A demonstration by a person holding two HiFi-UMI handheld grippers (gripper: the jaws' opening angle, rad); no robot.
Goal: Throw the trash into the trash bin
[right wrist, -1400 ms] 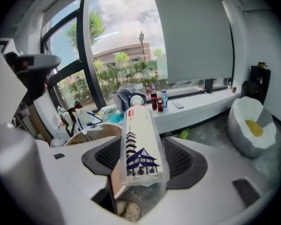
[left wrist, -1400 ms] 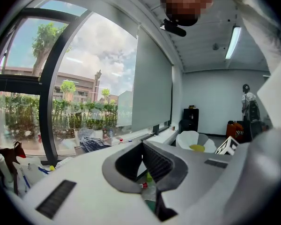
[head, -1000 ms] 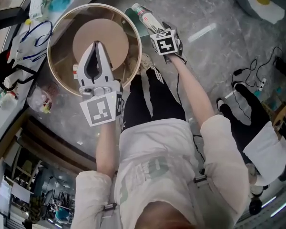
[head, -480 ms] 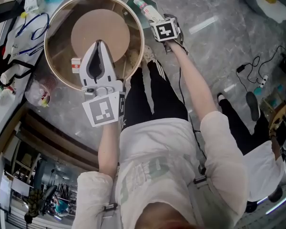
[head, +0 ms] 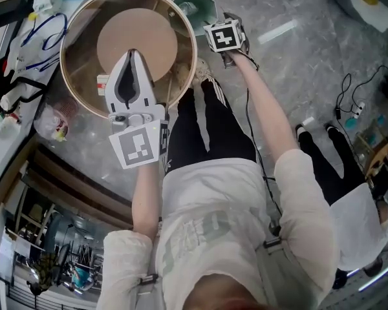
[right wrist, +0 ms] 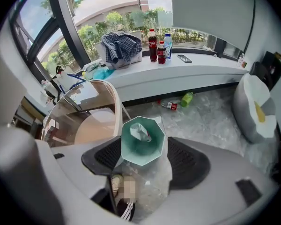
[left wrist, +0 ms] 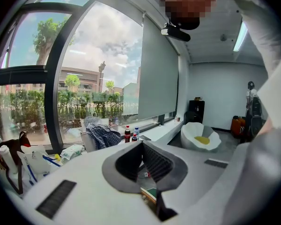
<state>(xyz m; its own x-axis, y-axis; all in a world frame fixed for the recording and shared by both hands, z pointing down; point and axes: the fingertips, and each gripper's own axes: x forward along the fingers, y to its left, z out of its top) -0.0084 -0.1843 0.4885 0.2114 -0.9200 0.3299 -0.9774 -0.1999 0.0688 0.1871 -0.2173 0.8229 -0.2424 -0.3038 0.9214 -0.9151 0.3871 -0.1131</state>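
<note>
- Right gripper (right wrist: 145, 148): jaws spread wide, nothing between them; hangs straight above trash bin (right wrist: 155, 146), pose fits drop.
- Crumpled bottle (right wrist: 139, 132) lies inside bin; this piece looks done.
- Left gripper (head: 130, 57): jaws together, empty; held over round table (head: 63, 57), likely parked out of way.
- Count: one bin, one bottle in it.
- Beyond bin on floor: two bottles, red-label bottle (right wrist: 170, 106) and green bottle (right wrist: 187, 98), probably remaining trash.
- Farthest: three upright sill bottles (right wrist: 152, 42).
</note>
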